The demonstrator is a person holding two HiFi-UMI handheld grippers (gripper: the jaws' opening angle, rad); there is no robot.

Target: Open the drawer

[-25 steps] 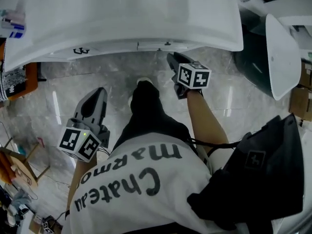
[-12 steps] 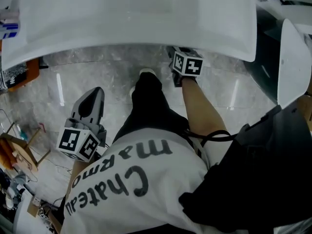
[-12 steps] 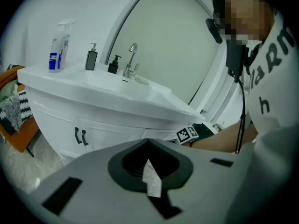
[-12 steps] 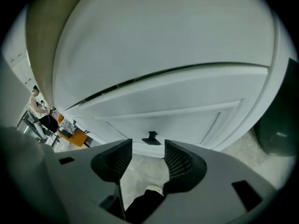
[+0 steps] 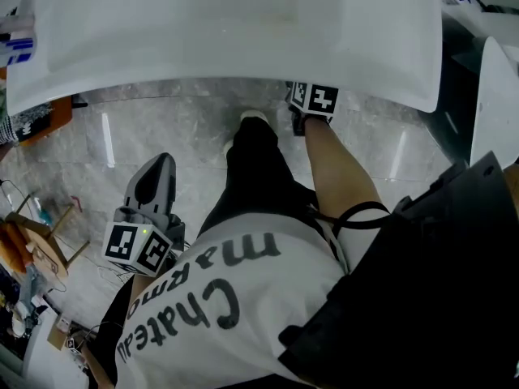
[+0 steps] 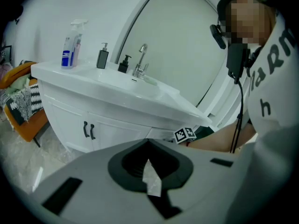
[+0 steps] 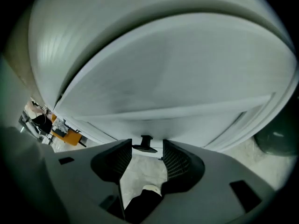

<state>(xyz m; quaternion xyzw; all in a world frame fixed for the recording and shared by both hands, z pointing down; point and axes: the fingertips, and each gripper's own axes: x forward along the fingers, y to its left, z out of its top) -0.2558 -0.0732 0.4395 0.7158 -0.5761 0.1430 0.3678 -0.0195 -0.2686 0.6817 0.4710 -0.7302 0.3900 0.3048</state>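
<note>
Whereas a sec ago right gripper [image 7: 147,147] showed whole below counter [image 5: 243,47] front edge, now only its cube [image 5: 315,97] peeks out there. Jaws opening, nothing betw. them; handle [image 7: 145,142] just past tips. Drawer [image 7: 201,125] sits under counter edge, front facing person, closed, contents hidden; handle's long axis runs L-R. Left gripper [image 5: 160,162] jaws closed together.

Head view steeply down on vanity [image 5: 243,39], left gripper view farther — right close beneath.
</note>
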